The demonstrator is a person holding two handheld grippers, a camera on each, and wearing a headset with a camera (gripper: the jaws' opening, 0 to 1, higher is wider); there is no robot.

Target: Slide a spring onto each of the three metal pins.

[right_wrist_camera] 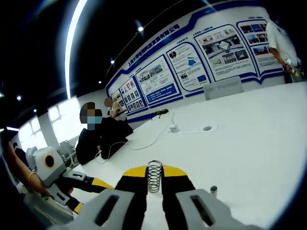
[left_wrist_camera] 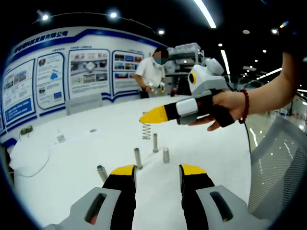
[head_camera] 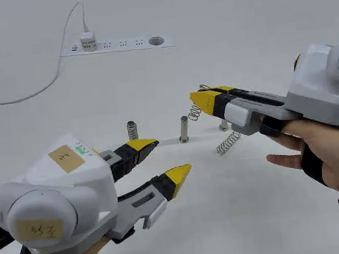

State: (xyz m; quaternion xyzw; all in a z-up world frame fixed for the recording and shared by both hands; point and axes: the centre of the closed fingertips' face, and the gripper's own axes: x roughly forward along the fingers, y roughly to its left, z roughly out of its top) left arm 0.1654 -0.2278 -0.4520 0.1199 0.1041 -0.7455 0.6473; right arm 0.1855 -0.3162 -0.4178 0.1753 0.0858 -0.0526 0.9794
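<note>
Left gripper nearest, low in the head view. Jaws released, nothing between them, yellow tips aimed toward the pins.

Right gripper reaches in from the right, above the pin row. Jaws clenched on the held spring. In the right gripper view the coil stands up from between the yellow tips; in the head view it hangs off the tips, tilted, just beside and above the bare pin.

Pins upright in a row on the white tabletop:
- sprung pin, leftmost, coil seated on it.
- bare pin, middle, no coil.
- third pin, partly hidden behind the right gripper. Looks bare, cannot be sure.

Loose spring lies on its side just in front of the third pin. Power strip far back, well apart from the work.

Step in hand, as judged: second spring of three, in transit, not yet over a pin.

Next move calls for bringing the coil upright so its open end lines up with the bare pin's top, then lowering it straight and letting go once the pin is inside. A tilted coil would likely catch on the pin's tip or spring aside.
</note>
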